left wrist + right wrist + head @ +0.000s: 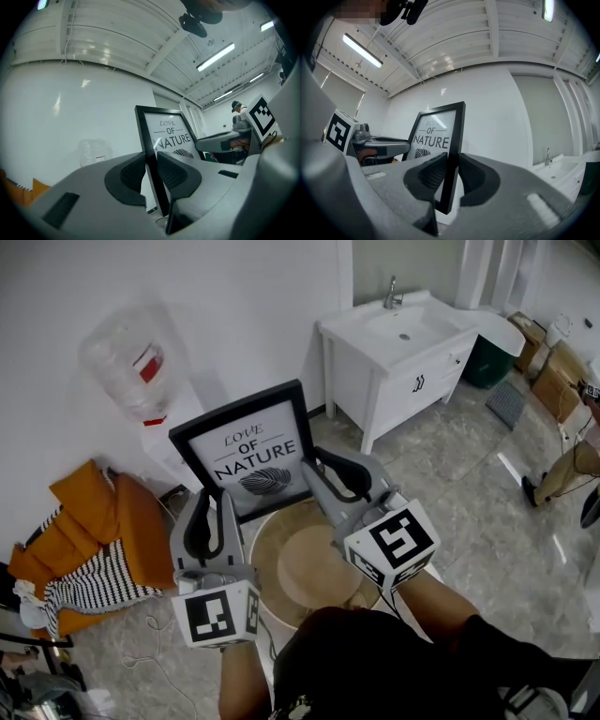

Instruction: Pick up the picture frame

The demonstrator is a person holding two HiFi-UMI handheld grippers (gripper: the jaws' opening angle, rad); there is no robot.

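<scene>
Black frame [248, 451] upright behind wooden stool [270, 554], both side edges clamped: your left gripper [212, 502], right gripper [328, 470]. Bottle [128, 357] left of frame, vanity [403, 348] right. Ceiling lamps [215, 56] in gripper views only.

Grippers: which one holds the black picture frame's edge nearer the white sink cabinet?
The right gripper: it clamps the frame edge facing the sink cabinet; the left gripper clamps the opposite edge.

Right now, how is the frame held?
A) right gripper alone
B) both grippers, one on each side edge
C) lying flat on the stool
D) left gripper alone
B: the left gripper and right gripper each clamp a side edge of the frame.
</scene>
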